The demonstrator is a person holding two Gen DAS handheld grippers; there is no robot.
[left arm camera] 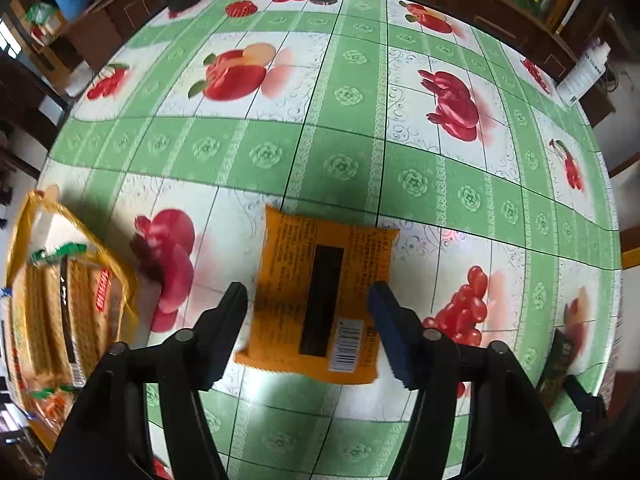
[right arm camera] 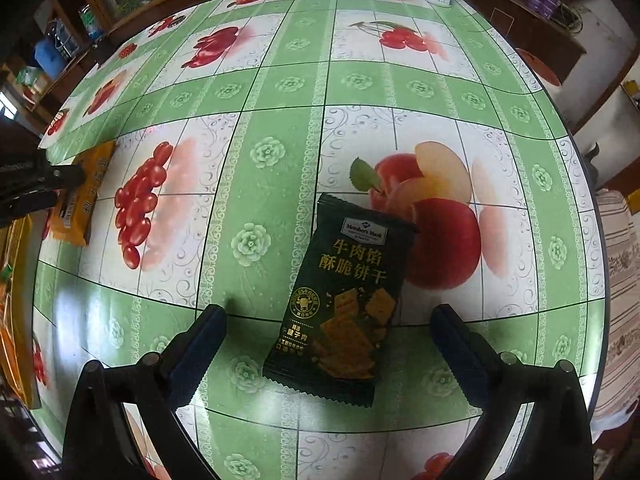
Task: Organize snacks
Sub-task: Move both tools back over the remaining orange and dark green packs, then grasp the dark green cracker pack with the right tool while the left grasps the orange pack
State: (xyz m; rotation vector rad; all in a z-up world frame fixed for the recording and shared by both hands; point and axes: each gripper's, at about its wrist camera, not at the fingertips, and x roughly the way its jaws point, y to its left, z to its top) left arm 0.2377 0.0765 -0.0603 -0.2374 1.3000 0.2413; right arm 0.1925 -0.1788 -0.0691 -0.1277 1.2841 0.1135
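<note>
Two claw-mounted cameras look steeply down at a round desk (left arm camera: pixel 344 80) covered in a glossy green and white checked cloth printed with apples, cherries and other red fruit. In the left wrist view, the left claw (left arm camera: pixel 306 298) hovers over an orange snack packet (left arm camera: pixel 360 264) that lies flat on the cloth, back side up, with a black strip down its middle and a barcode near its closer end. The claw's two dark fingers stand on either side of the packet, parted a little wider than it, and the pads do not appear to press on it, so nothing is held. At the left edge of this view, a yellow plastic bag (left arm camera: pixel 24 220) holds a large pack of wafer biscuits (left arm camera: pixel 60 304). A white bottle (left arm camera: pixel 584 72) stands at the far right rim of the desk. In the right wrist view, the right claw (right arm camera: pixel 328 326) is spread wide, with a dark green snack packet (right arm camera: pixel 344 300) lying between its fingers but clear of both. That packet lies face up with gold Chinese lettering and a picture of square crackers, its far end resting over a printed apple. It is tilted slightly to the right. Far to the left in this view, the orange packet lies on the cloth with part of the other claw's dark frame just beside it.
</note>
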